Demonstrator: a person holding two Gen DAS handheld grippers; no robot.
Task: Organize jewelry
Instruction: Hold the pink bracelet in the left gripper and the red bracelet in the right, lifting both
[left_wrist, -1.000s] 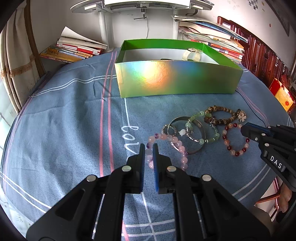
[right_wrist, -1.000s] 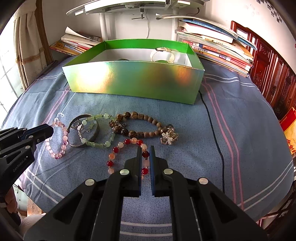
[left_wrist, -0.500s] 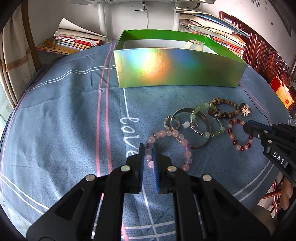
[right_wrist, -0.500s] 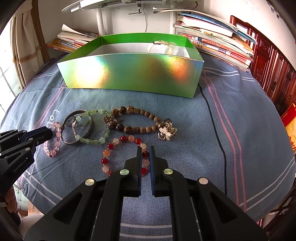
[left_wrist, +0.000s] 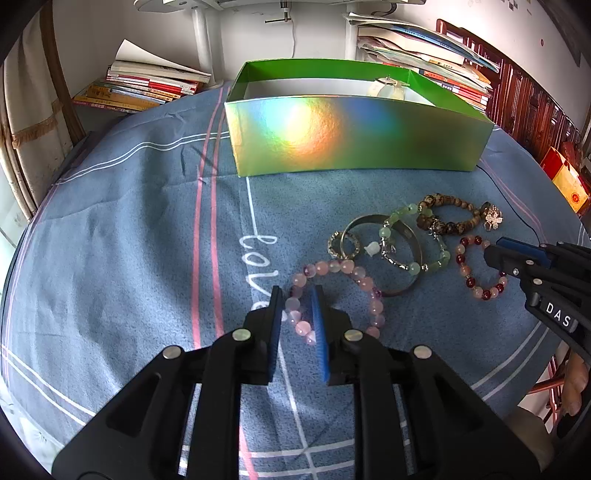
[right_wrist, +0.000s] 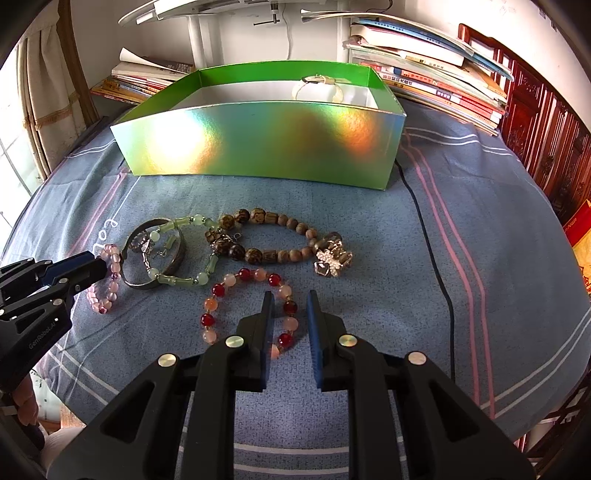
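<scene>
Several bracelets lie on the blue cloth in front of a shiny green box (left_wrist: 354, 136) (right_wrist: 258, 144). My left gripper (left_wrist: 297, 295) is open, its jaws straddling the near side of the pink bead bracelet (left_wrist: 340, 267) (right_wrist: 110, 275). My right gripper (right_wrist: 289, 301) is open, its jaws straddling the right side of the red and orange bead bracelet (right_wrist: 236, 280) (left_wrist: 480, 291). Between them lie a metal bangle (right_wrist: 147, 284), a green bead bracelet (right_wrist: 184, 282) and a brown wooden bead bracelet (right_wrist: 280, 218) with a rhinestone charm (right_wrist: 330, 262). A pale bangle (right_wrist: 317, 86) lies inside the box.
Stacks of books (left_wrist: 147, 85) (right_wrist: 436, 74) stand behind the box at left and right. A black cable (right_wrist: 432, 243) runs across the cloth right of the bracelets. A white lamp stand (right_wrist: 199, 40) rises at the back. The table edge is close below both grippers.
Both grippers were shut and have opened. Each has moved forward and down so its jaws now sit either side of a bracelet's beads.
</scene>
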